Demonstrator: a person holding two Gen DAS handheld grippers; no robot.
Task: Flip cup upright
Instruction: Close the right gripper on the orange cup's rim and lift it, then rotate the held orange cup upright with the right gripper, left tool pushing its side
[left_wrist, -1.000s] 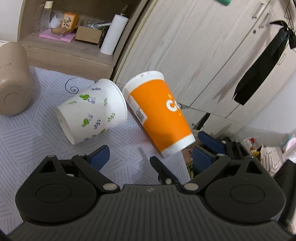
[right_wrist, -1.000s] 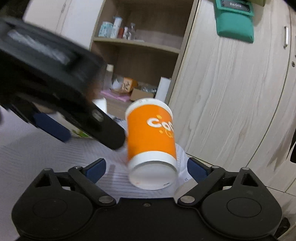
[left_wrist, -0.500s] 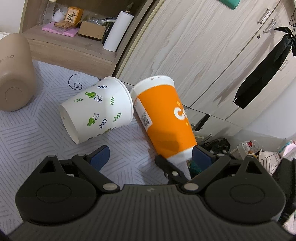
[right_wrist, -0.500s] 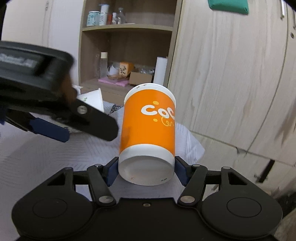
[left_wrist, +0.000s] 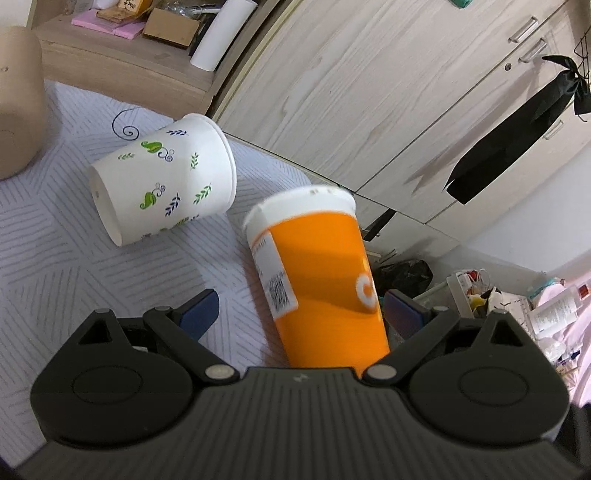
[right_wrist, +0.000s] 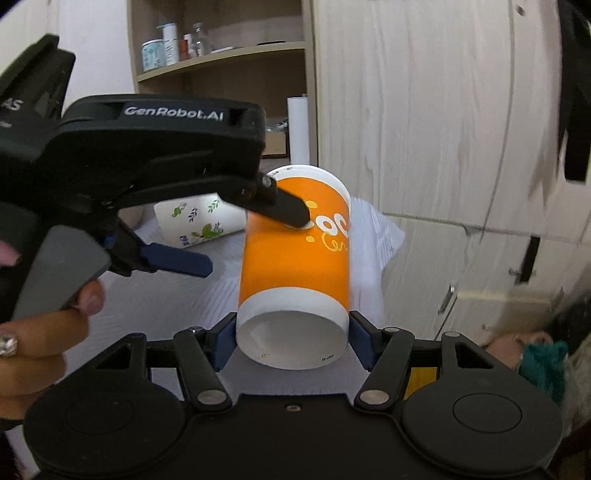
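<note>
An orange paper cup (right_wrist: 295, 254) with a white rim and white base is held off the table, base toward the right wrist camera. My right gripper (right_wrist: 291, 339) is shut on its base end, one blue pad on each side. In the left wrist view the orange cup (left_wrist: 317, 277) stands between the open fingers of my left gripper (left_wrist: 299, 310), which do not press on it. The left gripper (right_wrist: 255, 225) also shows in the right wrist view, one finger over the cup's side. A white cup with leaf prints (left_wrist: 162, 177) lies on its side on the table.
A beige cylinder (left_wrist: 18, 103) lies at the far left on the striped white cloth (left_wrist: 55, 258). The table's right edge is just beyond the orange cup. Wooden cabinet doors (left_wrist: 351, 92) and a shelf with boxes and a paper roll (left_wrist: 221, 33) stand behind. Clutter lies on the floor at right.
My right gripper has shut on the orange cup's base and lifted it. My left gripper has moved in so that its open fingers straddle the cup.
</note>
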